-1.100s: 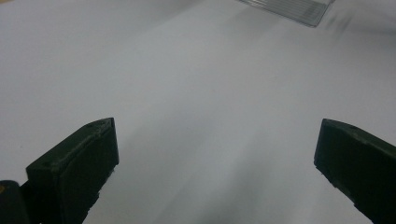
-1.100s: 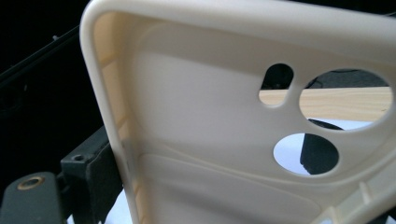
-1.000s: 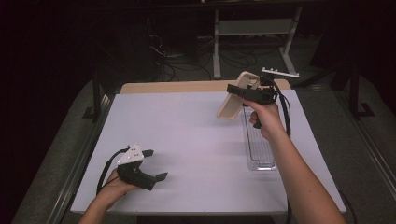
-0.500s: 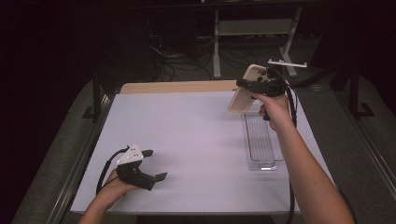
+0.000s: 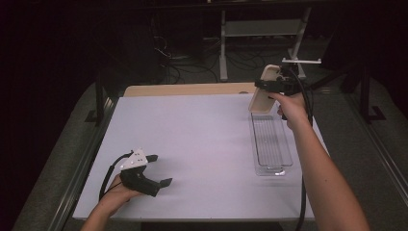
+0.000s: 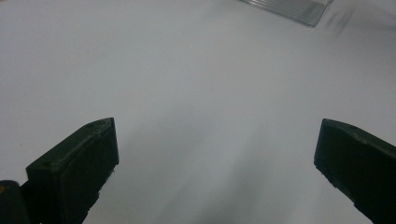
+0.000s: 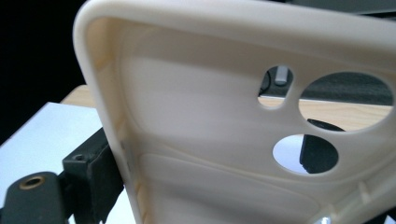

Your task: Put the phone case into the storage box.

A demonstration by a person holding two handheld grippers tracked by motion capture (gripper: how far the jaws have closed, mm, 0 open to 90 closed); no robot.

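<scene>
My right gripper (image 5: 267,85) is shut on a cream phone case (image 5: 263,90), held upright in the air above the far end of a clear plastic tray (image 5: 272,144). In the right gripper view the case's (image 7: 224,121) inner side faces the camera, with its camera cut-outs at the right, and one black jaw presses its left edge. My left gripper (image 5: 161,169) rests on the white table sheet (image 5: 192,139) at the near left, open, with nothing between its fingers (image 6: 79,168). The tray's corner (image 6: 289,8) shows far ahead in the left gripper view.
A strip of bare wooden table (image 5: 187,89) runs along the back edge of the sheet. Behind the table stand a white metal frame (image 5: 262,29) and cables on a dark floor. The right gripper's cable (image 5: 304,202) hangs beside the forearm.
My right gripper has lifted the phone case up and to the right, away from the tray's far end. The left gripper has stayed where it was.
</scene>
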